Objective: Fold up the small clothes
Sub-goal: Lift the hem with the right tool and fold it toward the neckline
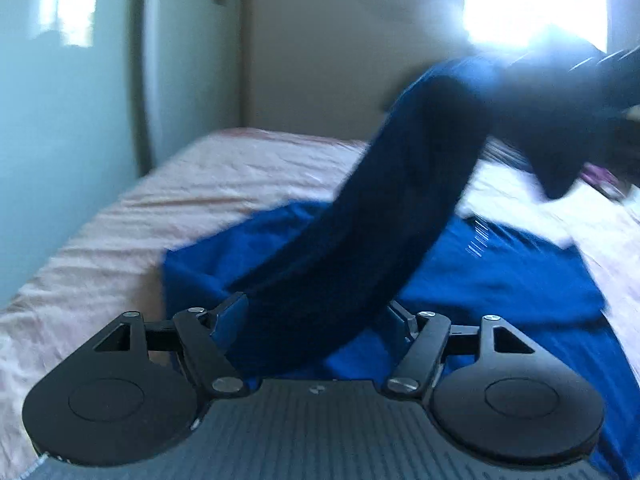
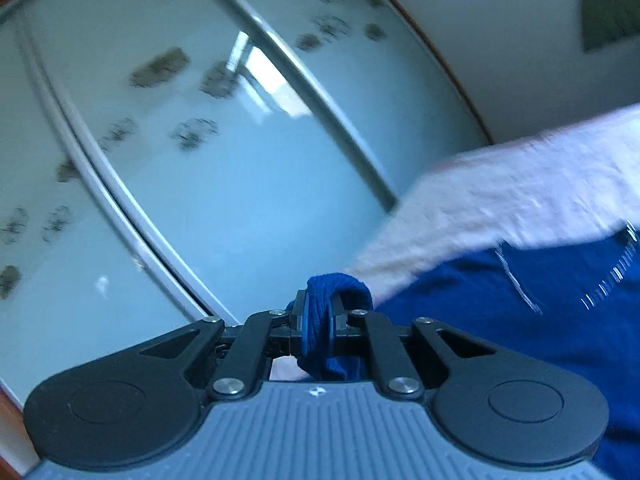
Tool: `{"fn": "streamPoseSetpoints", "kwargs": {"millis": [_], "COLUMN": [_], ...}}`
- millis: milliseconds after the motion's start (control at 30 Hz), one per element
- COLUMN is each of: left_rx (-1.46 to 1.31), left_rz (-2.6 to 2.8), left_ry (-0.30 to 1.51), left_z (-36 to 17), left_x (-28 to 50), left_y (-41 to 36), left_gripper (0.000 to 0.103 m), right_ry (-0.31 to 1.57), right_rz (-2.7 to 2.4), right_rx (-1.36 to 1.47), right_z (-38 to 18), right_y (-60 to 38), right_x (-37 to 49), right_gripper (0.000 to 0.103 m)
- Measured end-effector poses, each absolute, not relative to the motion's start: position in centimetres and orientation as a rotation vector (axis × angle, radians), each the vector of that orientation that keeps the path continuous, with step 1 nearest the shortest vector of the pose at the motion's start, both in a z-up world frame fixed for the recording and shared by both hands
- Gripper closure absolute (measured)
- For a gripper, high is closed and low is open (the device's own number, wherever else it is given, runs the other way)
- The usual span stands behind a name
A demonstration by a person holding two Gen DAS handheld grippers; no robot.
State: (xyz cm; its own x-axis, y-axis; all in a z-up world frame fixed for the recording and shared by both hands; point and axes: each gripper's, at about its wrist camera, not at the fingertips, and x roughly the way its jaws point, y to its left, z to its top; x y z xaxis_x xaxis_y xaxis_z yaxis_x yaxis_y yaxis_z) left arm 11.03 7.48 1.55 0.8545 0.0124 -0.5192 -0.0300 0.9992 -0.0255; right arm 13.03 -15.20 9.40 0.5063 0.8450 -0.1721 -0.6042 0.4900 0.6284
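Note:
A blue garment (image 1: 500, 280) lies partly on a bed with a pale pink sheet (image 1: 200, 184). My left gripper (image 1: 318, 316) is open, and a dark stretched band of the garment (image 1: 380, 216) runs between its fingers up to the upper right. Whether the cloth touches the pads is blurred. My right gripper (image 2: 318, 332) is shut on a bunched edge of the blue garment (image 2: 336, 284) and holds it raised. The rest of the garment (image 2: 520, 320) hangs to the right over the sheet (image 2: 500, 200). The right gripper shows dark and blurred at the upper right of the left wrist view (image 1: 580, 80).
Frosted glass wardrobe doors (image 2: 200, 180) stand along the bed's left side, also in the left wrist view (image 1: 60, 120). A bright window (image 1: 532, 0) is beyond the bed. Small items (image 1: 600, 180) lie at the bed's far right.

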Motion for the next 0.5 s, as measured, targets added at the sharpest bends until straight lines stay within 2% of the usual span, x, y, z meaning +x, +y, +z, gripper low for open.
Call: {"fn": "streamPoseSetpoints", "kwargs": {"millis": [233, 500], "left_rx": [-0.151, -0.122], "left_rz": [0.192, 0.138], "left_ry": [0.486, 0.537], "left_z": [4.1, 3.6], "left_x": [14.8, 16.8], "left_y": [11.0, 8.9], "left_gripper": [0.03, 0.03], "right_ry": [0.377, 0.372], "right_rz": [0.821, 0.616], "right_rx": [0.572, 0.61], "right_z": [12.0, 8.8], "right_y": [-17.4, -22.8], "right_x": [15.0, 16.6], "right_gripper": [0.094, 0.094]}}
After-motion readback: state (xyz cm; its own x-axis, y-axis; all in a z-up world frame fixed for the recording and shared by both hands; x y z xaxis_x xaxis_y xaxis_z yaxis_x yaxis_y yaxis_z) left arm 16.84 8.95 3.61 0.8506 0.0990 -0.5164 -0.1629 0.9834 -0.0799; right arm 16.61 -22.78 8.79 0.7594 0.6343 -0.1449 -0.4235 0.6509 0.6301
